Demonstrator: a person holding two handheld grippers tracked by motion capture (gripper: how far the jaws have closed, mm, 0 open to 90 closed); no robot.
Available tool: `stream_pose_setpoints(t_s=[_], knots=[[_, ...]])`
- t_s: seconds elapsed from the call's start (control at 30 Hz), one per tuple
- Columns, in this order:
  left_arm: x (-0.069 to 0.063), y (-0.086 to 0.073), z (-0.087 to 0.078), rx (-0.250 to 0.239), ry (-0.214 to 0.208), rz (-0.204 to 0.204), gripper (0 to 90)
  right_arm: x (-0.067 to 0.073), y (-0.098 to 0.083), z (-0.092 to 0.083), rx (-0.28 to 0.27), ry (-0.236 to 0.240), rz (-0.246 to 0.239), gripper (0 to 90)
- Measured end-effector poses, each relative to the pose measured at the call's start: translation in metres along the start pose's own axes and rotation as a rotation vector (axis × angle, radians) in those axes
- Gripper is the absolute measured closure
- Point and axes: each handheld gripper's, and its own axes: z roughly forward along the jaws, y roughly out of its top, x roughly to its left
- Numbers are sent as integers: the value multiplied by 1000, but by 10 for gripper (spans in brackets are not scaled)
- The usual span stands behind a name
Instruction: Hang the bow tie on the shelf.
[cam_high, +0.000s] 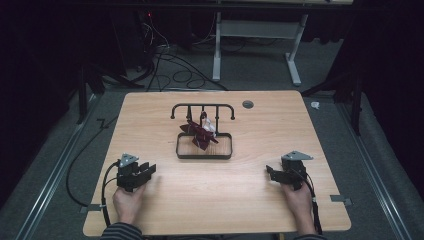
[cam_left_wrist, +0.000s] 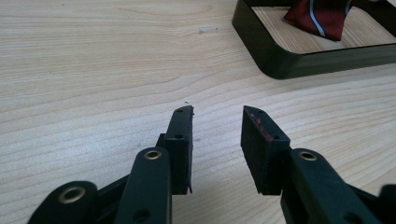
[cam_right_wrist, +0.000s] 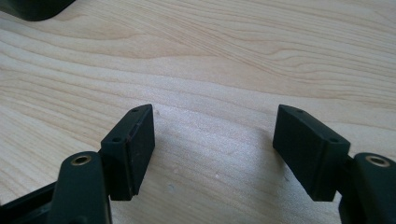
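Note:
A black rack with a rectangular base frame (cam_high: 204, 155) and a top rail (cam_high: 202, 106) stands at the table's middle. A dark red striped tie (cam_high: 199, 134) hangs from it and bunches into the base. In the left gripper view the frame's corner (cam_left_wrist: 275, 58) and the tie's tip (cam_left_wrist: 322, 18) lie ahead to the right. My left gripper (cam_high: 146, 171) rests near the front left, held by a hand, its jaws (cam_left_wrist: 217, 116) partly apart with nothing between them. My right gripper (cam_high: 272, 173) rests at the front right, its jaws (cam_right_wrist: 215, 114) wide apart over bare wood.
The wooden table (cam_high: 215, 210) has a round grommet (cam_high: 248, 104) near its far edge. Cables (cam_high: 170, 70) lie on the floor behind, beside a white table frame (cam_high: 295, 60). A cable (cam_high: 105, 195) trails from the left gripper over the front edge.

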Motion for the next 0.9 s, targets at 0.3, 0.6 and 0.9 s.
stream_pose_setpoints(t_s=[0.3,0.6,0.9], knots=[[-1,-1,7,6,28,25,612,0,0,0,0,0,0,307],[-9,-8,21,49,111,127,504,0,0,0,0,0,0,307],[-11,-12,21,30,112,123,429,0,0,0,0,-1,0,307]])
